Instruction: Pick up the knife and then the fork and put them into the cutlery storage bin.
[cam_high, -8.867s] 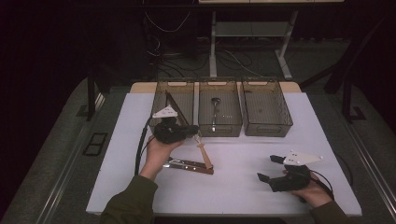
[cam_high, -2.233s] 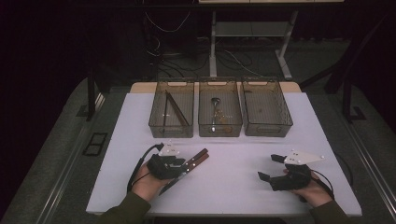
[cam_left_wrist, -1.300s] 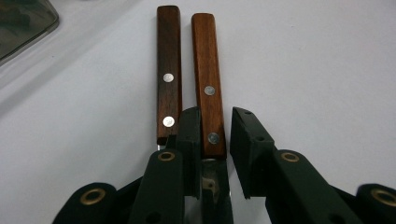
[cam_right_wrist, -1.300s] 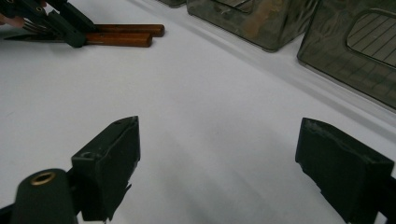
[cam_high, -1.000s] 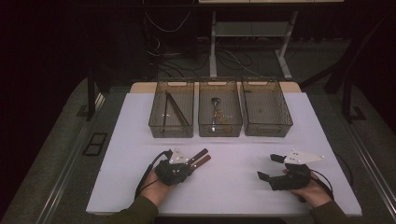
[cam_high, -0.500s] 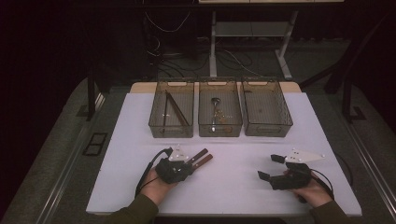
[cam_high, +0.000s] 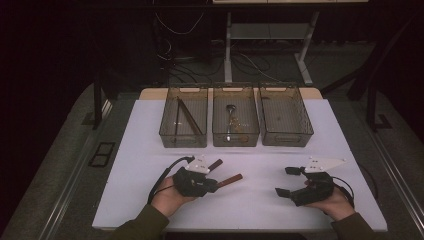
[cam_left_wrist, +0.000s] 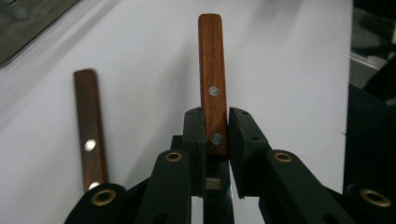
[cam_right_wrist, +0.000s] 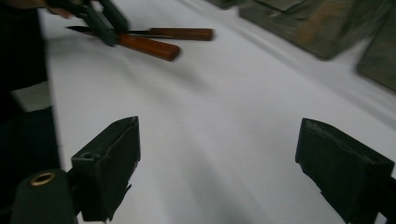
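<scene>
White table (cam_high: 150, 130) bears three bins: sticks (cam_high: 181, 116), spoon (cam_high: 229, 120), bare; left gripper (cam_high: 212, 186) grasps wooden-handled knife (cam_left_wrist: 212, 100); right gripper (cam_high: 289, 181) released.

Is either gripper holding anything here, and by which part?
The left gripper is shut on a wooden-handled knife, clamped across the handle by its lower rivet. The right gripper is open and holds nothing.

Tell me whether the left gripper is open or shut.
Shut. The left gripper has its jaws clamped on a wooden knife handle, touching it on both sides; a second knife handle lies beside it.
</scene>
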